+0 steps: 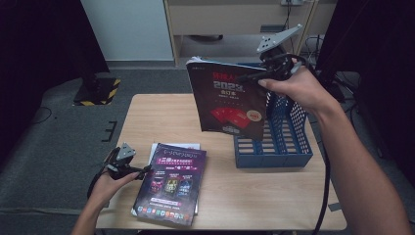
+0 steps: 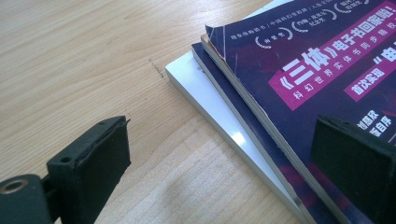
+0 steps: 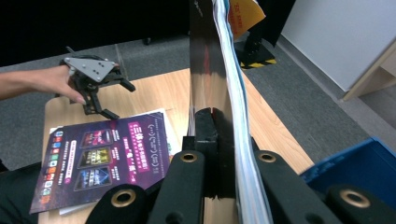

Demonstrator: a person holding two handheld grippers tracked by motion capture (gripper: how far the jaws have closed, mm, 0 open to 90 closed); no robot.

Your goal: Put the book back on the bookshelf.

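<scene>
My right gripper (image 1: 272, 73) is shut on the top edge of a black-covered book (image 1: 227, 100) and holds it upright in the air, above the left side of a blue slotted file rack (image 1: 274, 147). In the right gripper view the book (image 3: 208, 70) stands edge-on between the closed jaws of my right gripper (image 3: 215, 122). A purple book (image 1: 171, 183) lies on top of a small stack at the table's front left. My left gripper (image 1: 139, 165) is open at that stack's left edge. In the left gripper view one jaw is over the bare table and the other over the purple cover (image 2: 317, 70).
The wooden table (image 1: 156, 117) has bare room at its back left. A white book (image 2: 210, 100) lies under the purple one. The blue rack (image 3: 364, 163) sits at the table's right side. A shelf unit (image 1: 235, 19) and a floor stand base (image 1: 98, 90) lie beyond the table.
</scene>
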